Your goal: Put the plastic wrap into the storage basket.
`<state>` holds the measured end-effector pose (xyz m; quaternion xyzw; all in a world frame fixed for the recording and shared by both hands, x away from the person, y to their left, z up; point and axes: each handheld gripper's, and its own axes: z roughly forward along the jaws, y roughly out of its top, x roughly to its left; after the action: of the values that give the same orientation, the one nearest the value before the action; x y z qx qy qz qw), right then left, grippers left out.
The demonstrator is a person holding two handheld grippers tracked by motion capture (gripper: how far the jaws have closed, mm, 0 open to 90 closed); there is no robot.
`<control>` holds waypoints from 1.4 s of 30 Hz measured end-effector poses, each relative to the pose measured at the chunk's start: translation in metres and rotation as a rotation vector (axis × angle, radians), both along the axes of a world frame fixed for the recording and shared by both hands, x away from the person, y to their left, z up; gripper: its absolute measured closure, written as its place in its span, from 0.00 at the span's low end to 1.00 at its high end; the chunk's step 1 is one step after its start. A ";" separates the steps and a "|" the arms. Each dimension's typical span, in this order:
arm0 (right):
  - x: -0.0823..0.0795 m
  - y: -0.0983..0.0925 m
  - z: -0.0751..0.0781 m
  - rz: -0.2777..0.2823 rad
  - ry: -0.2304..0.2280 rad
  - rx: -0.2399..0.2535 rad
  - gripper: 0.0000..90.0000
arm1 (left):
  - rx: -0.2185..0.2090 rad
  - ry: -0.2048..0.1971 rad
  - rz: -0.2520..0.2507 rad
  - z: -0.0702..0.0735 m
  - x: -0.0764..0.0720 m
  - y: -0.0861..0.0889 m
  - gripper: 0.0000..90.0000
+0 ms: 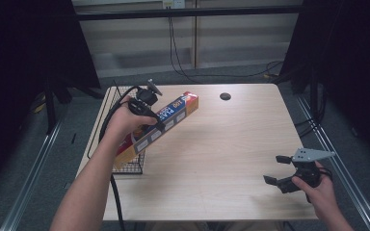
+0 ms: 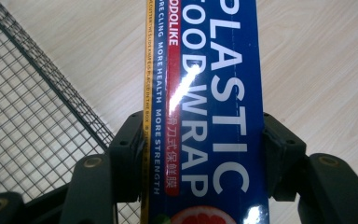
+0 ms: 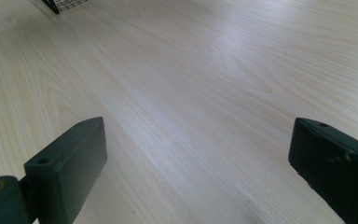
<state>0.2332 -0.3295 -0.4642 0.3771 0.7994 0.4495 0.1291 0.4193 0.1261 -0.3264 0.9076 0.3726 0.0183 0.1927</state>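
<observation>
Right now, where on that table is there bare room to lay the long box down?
The wide wooden middle of the table, between the wire basket and the right hand-held gripper, is bare. The left edge is crowded: the left hand-held gripper holds the plastic wrap box over the basket.

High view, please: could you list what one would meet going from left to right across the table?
Wire basket → plastic wrap box held in the left gripper → round black hole in the tabletop → right gripper, open, near the table's right edge.
</observation>
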 end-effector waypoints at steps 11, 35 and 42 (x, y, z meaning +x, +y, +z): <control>0.000 0.001 -0.001 0.001 -0.001 -0.008 0.05 | -0.012 -0.007 0.057 0.004 -0.002 0.017 0.48; 0.002 0.002 -0.001 0.010 0.005 -0.007 0.05 | -0.022 -0.012 0.141 0.006 -0.004 0.042 0.48; 0.001 0.002 -0.001 0.007 0.003 -0.008 0.05 | -0.011 -0.017 0.158 0.007 -0.003 0.048 0.48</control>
<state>0.2343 -0.3272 -0.4648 0.3746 0.8028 0.4460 0.1278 0.4159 0.1740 -0.3196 0.8741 0.4415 0.0391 0.1986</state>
